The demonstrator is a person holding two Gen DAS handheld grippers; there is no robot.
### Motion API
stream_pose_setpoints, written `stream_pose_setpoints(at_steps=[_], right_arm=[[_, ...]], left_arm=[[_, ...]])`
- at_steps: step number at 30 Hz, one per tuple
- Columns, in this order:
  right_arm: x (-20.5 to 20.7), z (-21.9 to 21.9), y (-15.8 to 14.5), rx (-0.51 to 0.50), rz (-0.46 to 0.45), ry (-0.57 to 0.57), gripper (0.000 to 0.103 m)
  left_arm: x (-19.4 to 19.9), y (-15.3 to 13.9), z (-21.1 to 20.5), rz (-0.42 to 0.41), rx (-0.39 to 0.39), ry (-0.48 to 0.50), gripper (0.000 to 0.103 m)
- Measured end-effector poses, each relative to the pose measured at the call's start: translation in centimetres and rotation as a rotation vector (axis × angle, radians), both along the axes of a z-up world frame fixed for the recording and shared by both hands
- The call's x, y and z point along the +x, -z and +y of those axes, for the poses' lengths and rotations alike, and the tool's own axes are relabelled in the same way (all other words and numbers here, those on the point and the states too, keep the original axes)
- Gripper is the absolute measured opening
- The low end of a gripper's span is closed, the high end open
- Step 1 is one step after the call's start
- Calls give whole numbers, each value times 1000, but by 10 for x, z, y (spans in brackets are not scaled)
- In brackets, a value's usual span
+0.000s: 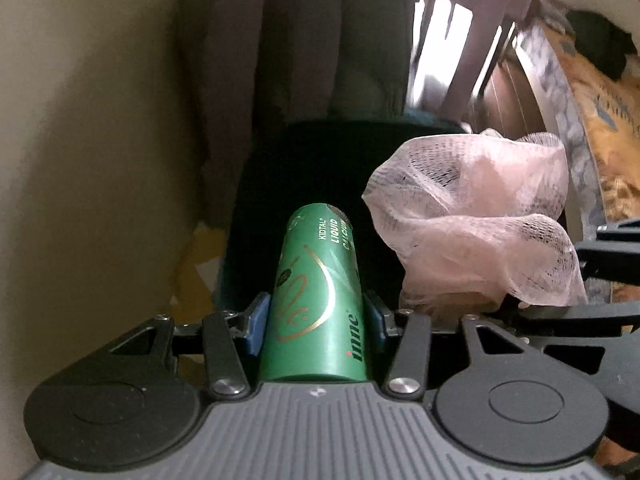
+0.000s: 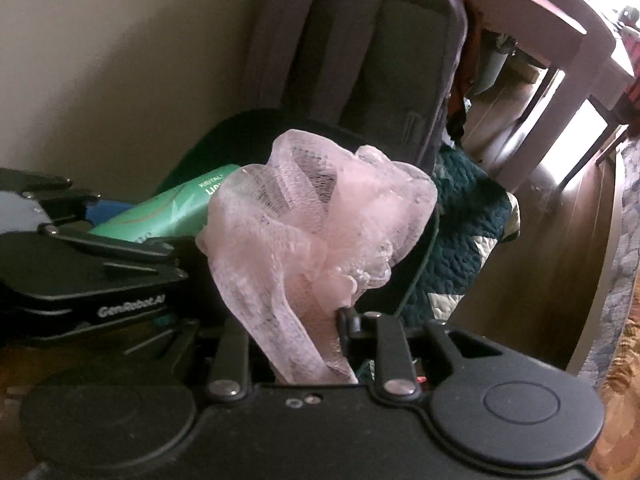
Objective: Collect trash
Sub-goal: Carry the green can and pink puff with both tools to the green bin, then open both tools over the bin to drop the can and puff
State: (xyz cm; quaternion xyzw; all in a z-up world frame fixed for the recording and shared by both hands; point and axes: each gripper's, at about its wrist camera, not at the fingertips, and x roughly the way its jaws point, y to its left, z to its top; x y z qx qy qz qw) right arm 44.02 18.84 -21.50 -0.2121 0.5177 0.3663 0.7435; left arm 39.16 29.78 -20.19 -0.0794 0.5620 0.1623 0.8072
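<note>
Carrying both pieces of trash at once, I have my left gripper (image 1: 318,320) clenched on the green tube (image 1: 318,300), which runs up the lower middle of the left wrist frame between the blue pads (image 1: 256,322) so it cannot roll free. To its right, my right gripper (image 2: 296,344) pinches the pink mesh netting (image 2: 316,220), bunched and billowing above the fingers at mid-frame. Both point at the dark opening (image 1: 312,160) ahead, likely the bin.

Glossy green tube (image 1: 318,300), pale pink mesh netting (image 2: 320,232), matt black plastic tongs (image 1: 318,316).
</note>
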Motion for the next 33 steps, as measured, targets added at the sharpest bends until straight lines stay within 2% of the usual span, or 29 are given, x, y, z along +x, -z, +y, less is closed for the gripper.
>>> stream_pose_setpoints(at_steps=[4, 14, 17, 18, 23, 25, 33], right_arm=[[1, 4, 14, -52, 1, -15, 25], [0, 4, 26, -89, 17, -39, 41], [-1, 3, 27, -89, 6, -47, 45], [-1, 2, 26, -85, 7, -45, 46], [-3, -6, 18, -58, 12, -26, 50], [-3, -11, 12, -34, 12, -20, 56], [-7, -44, -27, 76, -2, 42, 62]], left_arm=[[8, 13, -4, 27, -7, 21, 49], [26, 31, -10, 78, -31, 61, 49], [31, 33, -9, 75, -43, 61, 57], [32, 33, -9, 70, -45, 62, 61], [24, 26, -13, 41, -53, 83, 62], [22, 21, -15, 25, -54, 92, 66], [7, -17, -27, -46, -21, 142, 66]])
